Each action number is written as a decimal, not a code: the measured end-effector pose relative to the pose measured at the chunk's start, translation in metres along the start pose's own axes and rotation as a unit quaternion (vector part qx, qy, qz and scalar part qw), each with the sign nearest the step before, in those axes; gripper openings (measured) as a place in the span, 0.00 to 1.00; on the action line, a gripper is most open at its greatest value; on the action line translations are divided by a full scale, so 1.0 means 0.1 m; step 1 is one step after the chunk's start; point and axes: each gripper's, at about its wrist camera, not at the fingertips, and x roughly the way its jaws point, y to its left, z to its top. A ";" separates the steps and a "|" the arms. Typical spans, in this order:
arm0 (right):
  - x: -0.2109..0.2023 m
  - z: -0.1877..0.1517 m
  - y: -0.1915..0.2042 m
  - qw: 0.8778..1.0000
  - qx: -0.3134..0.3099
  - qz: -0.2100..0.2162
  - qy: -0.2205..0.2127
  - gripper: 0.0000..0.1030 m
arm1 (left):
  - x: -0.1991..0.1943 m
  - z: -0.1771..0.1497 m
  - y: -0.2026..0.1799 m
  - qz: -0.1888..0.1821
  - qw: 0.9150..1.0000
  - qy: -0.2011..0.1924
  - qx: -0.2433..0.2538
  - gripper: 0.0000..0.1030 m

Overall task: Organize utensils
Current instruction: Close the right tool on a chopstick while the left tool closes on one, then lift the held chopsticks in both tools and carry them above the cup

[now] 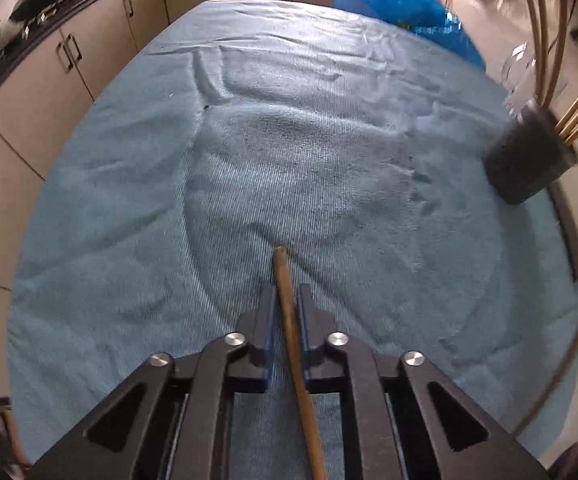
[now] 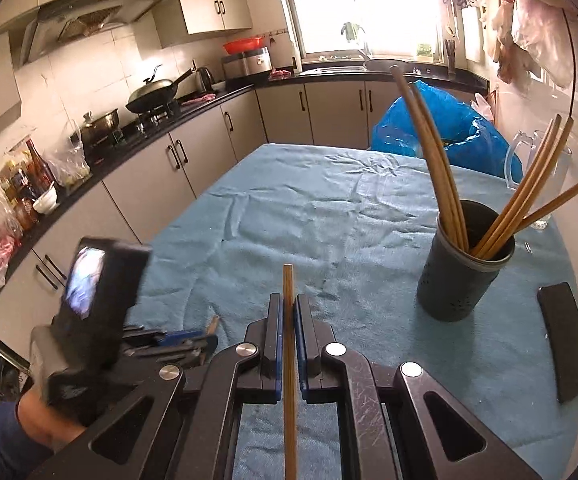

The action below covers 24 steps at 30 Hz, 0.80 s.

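Observation:
My left gripper (image 1: 287,294) is shut on a brown wooden chopstick (image 1: 289,312) whose tip points forward over the blue towel (image 1: 249,160). My right gripper (image 2: 287,304) is shut on another wooden chopstick (image 2: 289,360), upright between the blue pads. A dark cylindrical utensil holder (image 2: 463,268) stands on the towel to the right and ahead of the right gripper, with several chopsticks (image 2: 441,164) leaning in it. The holder also shows in the left wrist view (image 1: 529,156) at the far right. The left gripper shows in the right wrist view (image 2: 185,340), low at the left.
A dark flat phone-like object (image 2: 565,340) lies at the table's right edge. A glass jug (image 2: 537,168) and a blue plastic bag (image 2: 445,124) stand behind the holder. Kitchen counter with a wok (image 2: 157,92) and cabinets (image 2: 177,156) runs along the left and back.

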 end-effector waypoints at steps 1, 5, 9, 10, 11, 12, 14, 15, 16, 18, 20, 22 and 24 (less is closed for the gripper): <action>-0.01 0.00 -0.01 1.000 0.004 0.001 -0.002 0.06 | 0.00 0.01 -0.01 0.007 1.000 0.003 0.000 0.08; -0.10 -0.02 -0.05 1.000 0.014 0.006 -0.012 0.06 | -0.03 -0.01 -0.06 0.013 1.000 -0.009 0.002 0.07; -0.22 -0.03 -0.09 0.999 0.021 0.007 -0.026 0.06 | -0.34 -0.04 -0.02 -0.013 0.998 -0.067 0.004 0.07; -0.25 -0.03 -0.10 0.999 0.022 0.008 -0.030 0.06 | -0.45 -0.04 -0.01 -0.017 0.997 -0.082 0.003 0.07; -0.29 -0.03 -0.10 0.999 0.024 0.009 -0.034 0.06 | -0.59 -0.06 0.01 -0.022 0.995 -0.102 0.003 0.07; -0.33 -0.03 -0.11 0.999 0.026 0.010 -0.042 0.06 | -0.74 -0.07 0.02 -0.026 0.992 -0.123 0.001 0.07; -0.46 -0.03 -0.10 0.998 0.028 0.012 -0.062 0.06 | -1.01 -0.10 0.03 -0.036 0.986 -0.161 0.000 0.07; -0.53 -0.03 -0.10 0.997 0.030 0.014 -0.072 0.06 | -1.14 -0.11 0.04 -0.040 0.983 -0.179 0.000 0.07; -0.58 -0.03 -0.09 0.996 0.031 0.015 -0.081 0.06 | -1.27 -0.14 0.02 -0.042 0.980 -0.196 0.001 0.07; -0.68 -0.03 -0.07 0.994 0.030 0.017 -0.100 0.06 | -1.49 -0.19 0.00 -0.045 0.973 -0.227 0.005 0.07; -0.79 -0.04 -0.01 0.992 0.024 0.013 -0.120 0.06 | -1.63 -0.23 -0.02 -0.048 0.969 -0.244 0.008 0.06; -0.87 -0.04 0.04 0.991 0.018 0.009 -0.136 0.06 | -1.75 -0.27 -0.03 -0.058 0.966 -0.253 0.009 0.07; -0.94 -0.04 0.06 0.989 0.015 0.009 -0.146 0.06 | -1.82 -0.31 -0.06 -0.063 0.964 -0.259 0.014 0.07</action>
